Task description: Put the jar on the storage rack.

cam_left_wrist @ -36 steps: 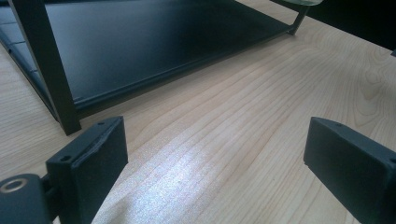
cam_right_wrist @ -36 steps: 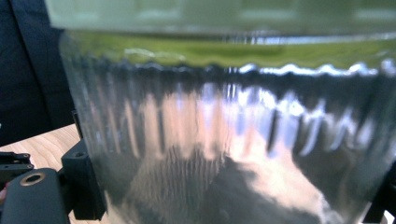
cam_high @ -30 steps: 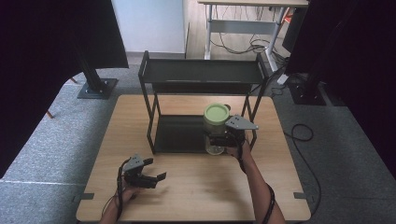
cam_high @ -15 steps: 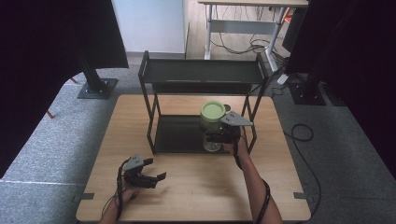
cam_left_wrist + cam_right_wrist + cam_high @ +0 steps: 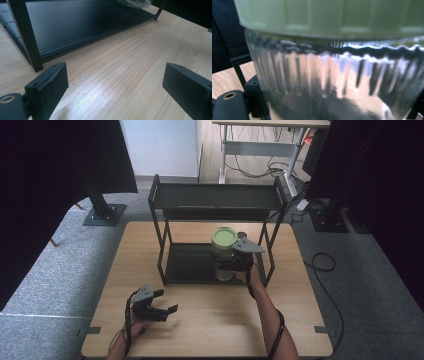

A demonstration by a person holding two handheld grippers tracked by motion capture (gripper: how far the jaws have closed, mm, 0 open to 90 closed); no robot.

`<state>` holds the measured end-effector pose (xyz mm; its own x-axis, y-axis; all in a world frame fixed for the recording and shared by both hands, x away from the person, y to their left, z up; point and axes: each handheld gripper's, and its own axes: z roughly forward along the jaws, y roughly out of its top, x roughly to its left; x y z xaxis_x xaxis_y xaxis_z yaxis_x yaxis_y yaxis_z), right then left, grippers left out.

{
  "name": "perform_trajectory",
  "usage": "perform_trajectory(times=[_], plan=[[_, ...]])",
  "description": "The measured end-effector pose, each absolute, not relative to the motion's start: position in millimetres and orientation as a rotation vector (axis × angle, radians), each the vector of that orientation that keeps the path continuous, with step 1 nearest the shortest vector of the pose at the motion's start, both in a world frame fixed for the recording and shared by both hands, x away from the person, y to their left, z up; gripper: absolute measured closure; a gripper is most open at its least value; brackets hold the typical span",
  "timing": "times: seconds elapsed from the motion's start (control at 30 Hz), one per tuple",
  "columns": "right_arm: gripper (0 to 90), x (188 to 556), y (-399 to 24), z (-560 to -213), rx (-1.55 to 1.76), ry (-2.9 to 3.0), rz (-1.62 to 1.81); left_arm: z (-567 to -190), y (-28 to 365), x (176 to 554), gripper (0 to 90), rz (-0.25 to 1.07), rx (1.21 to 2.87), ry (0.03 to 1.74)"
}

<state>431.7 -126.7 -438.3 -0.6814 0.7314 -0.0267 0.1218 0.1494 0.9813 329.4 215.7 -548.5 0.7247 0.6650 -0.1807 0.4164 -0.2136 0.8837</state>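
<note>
My right gripper (image 5: pixel 231 266) has its jaws clamped around the ribbed glass jar (image 5: pixel 223 255) with the green lid (image 5: pixel 224 237), over the lower shelf of the black rack (image 5: pixel 190 262). My left gripper (image 5: pixel 159 309) rests low over the table (image 5: pixel 210 320), jaws spread wide and empty.

Lab: desks (image 5: pixel 270 124), floor cables (image 5: pixel 250 167)

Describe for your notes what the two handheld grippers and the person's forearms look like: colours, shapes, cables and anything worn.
Both tools are black. The left gripper has two blocky rectangular pads and a small grey three-cornered plate on top. The right gripper carries a larger grey three-cornered plate. A black cable coils around the right forearm; another trails along the left wrist. No sleeves show on either forearm.
</note>
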Motion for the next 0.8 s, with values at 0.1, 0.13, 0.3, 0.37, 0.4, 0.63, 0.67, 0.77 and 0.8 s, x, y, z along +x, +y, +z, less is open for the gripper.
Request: perform_trajectory(times=[0.1,0.13,0.3,0.37,0.4,0.63,0.67,0.77,0.8], plan=[[10.9,435,-124,-441,0.824,1.927,1.565,-549,216,329,6.0,0.285,1.846,0.842],[10.9,436,-124,-441,0.827,1.929,1.561,-549,216,330,6.0,0.284,1.847,0.841],[10.9,442,-120,-444,0.829,1.936,1.548,-549,216,329,6.0,0.283,1.846,0.842],[10.9,444,-118,-446,0.834,1.942,1.542,-549,215,329,6.0,0.285,1.847,0.841],[10.9,445,-118,-446,0.834,1.943,1.538,-549,215,329,6.0,0.285,1.848,0.841],[10.9,451,-114,-449,0.853,1.935,1.531,-548,215,329,6.0,0.286,1.850,0.840],[10.9,451,-114,-449,0.853,1.935,1.531,-548,215,329,6.0,0.286,1.850,0.840],[10.9,453,-113,-451,0.868,1.933,1.521,-548,216,329,6.0,0.285,1.849,0.841],[10.9,454,-113,-452,0.875,1.932,1.518,-548,216,329,6.0,0.285,1.849,0.841]])
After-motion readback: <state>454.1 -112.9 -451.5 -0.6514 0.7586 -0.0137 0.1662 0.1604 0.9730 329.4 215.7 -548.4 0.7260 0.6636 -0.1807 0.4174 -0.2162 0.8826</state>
